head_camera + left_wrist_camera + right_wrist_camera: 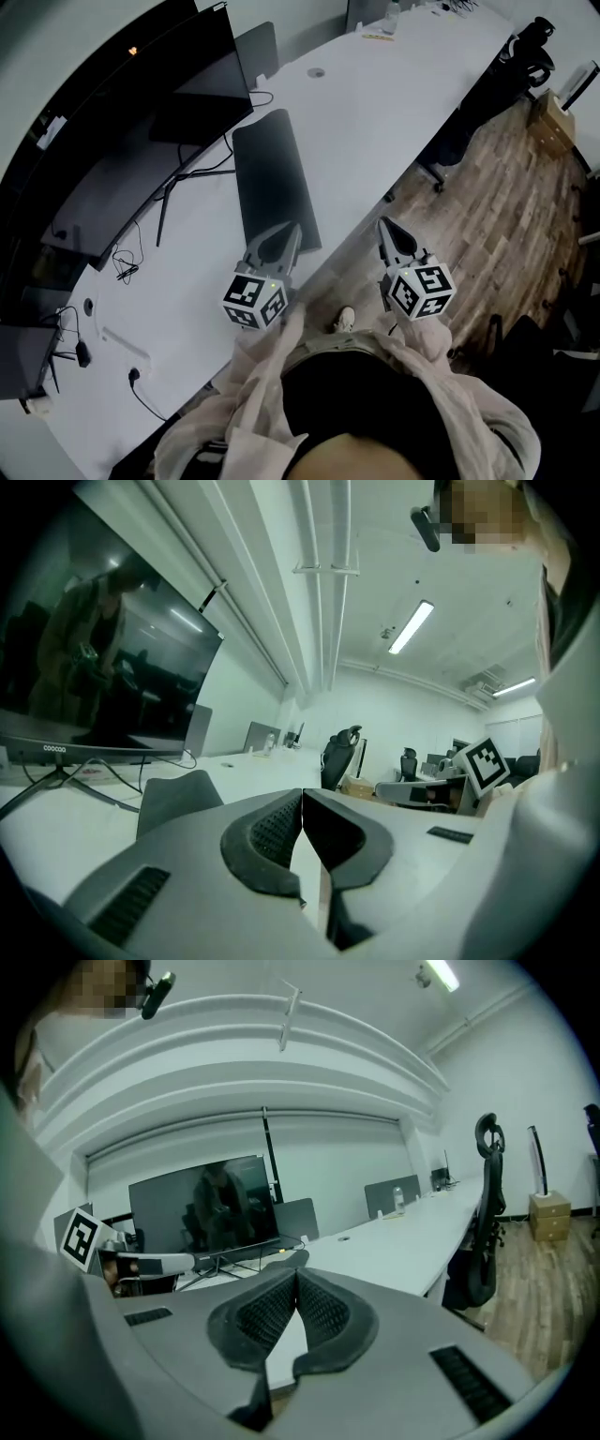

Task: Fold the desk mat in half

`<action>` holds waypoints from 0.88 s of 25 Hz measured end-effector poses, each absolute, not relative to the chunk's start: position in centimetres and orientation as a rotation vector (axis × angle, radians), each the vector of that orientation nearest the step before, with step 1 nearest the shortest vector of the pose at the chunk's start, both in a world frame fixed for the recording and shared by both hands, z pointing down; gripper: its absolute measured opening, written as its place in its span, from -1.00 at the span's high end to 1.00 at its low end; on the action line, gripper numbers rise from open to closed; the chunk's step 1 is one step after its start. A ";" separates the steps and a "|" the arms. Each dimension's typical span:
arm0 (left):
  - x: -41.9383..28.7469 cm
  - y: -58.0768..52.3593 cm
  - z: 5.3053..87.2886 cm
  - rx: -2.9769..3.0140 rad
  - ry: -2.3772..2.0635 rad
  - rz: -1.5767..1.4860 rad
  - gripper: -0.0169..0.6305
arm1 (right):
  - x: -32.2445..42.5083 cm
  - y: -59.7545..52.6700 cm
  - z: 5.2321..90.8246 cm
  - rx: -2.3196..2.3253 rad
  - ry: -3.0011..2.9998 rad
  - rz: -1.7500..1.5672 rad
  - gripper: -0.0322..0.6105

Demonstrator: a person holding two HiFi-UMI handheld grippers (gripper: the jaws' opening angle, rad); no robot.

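Monitor (141,112) far left on white desk (375,103). Dark desk mat (272,178) flat on desk beside it, long and narrow. Left gripper (286,234) at mat's near end, jaws together, empty. Right gripper (386,230) off desk edge, jaws together, empty.

A long white counter (375,103) curves far right over wood floor (506,206); a dark monitor (122,141) stands left, office chairs (525,56) far right
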State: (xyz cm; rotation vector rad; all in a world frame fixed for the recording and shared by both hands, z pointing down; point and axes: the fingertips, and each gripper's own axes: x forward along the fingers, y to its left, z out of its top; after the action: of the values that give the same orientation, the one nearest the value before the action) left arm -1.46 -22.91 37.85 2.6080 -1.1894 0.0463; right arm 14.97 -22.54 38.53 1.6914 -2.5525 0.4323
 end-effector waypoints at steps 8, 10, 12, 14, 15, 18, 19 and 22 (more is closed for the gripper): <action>-0.9 -21.7 39.5 2.587 -1.172 0.121 0.86 | 15.8 -20.7 40.3 1.703 -2.471 0.423 0.86; -1.0 -21.6 39.7 2.582 -1.175 0.130 0.86 | 15.6 -20.6 40.2 1.693 -2.474 0.415 0.86; -1.0 -21.4 39.7 2.583 -1.176 0.133 0.86 | 15.5 -20.6 40.1 1.686 -2.480 0.415 0.86; -1.2 -21.3 39.7 2.582 -1.180 0.136 0.86 | 15.3 -20.6 40.0 1.684 -2.487 0.416 0.86; -1.3 -21.2 39.8 2.580 -1.182 0.138 0.86 | 15.2 -20.6 40.0 1.682 -2.486 0.413 0.86; -1.6 -21.1 39.9 2.573 -1.189 0.141 0.86 | 14.9 -20.5 40.1 1.675 -2.482 0.410 0.86; -1.8 -21.1 39.9 2.571 -1.192 0.141 0.86 | 14.8 -20.5 40.1 1.674 -2.483 0.412 0.86; -2.1 -21.2 40.0 2.566 -1.199 0.140 0.86 | 14.6 -20.7 40.1 1.671 -2.484 0.408 0.86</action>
State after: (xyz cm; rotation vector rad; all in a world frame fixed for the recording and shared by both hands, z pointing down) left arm -2.05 -21.17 39.95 2.5663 -1.1990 0.1402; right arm 14.58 -20.65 40.06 1.6708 -2.4837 0.4079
